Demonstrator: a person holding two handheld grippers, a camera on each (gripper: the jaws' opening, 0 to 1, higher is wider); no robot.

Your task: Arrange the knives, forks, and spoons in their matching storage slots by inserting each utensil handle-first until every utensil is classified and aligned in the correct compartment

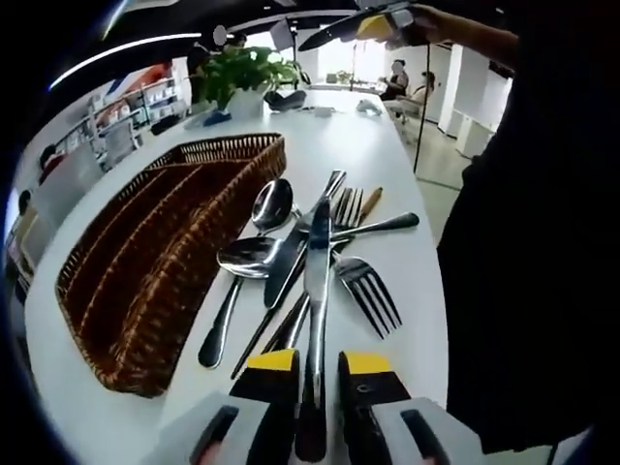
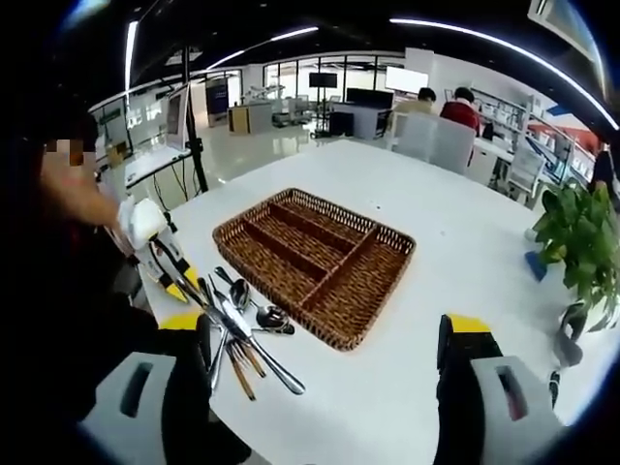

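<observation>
My left gripper point(image 1: 320, 366) is shut on the dark handle of a table knife point(image 1: 317, 260), whose blade points away over the cutlery pile. In that pile lie two spoons point(image 1: 270, 204), forks point(image 1: 369, 292) and more knives on the white table. The brown wicker tray point(image 1: 155, 247) with long divided slots lies to the left of the pile, its slots showing bare wicker. In the right gripper view, my right gripper point(image 2: 325, 337) stands wide open above the table, facing the tray point(image 2: 383, 242). There the pile point(image 2: 239, 327) lies left of the tray, with the left gripper point(image 2: 155, 242) over it.
A potted plant point(image 1: 246, 72) stands at the table's far end, and also appears at the right point(image 2: 573, 231). A person's dark clothing point(image 1: 523, 242) lines the table's right edge. Bare white tabletop point(image 2: 455, 208) surrounds the tray. People sit at desks behind.
</observation>
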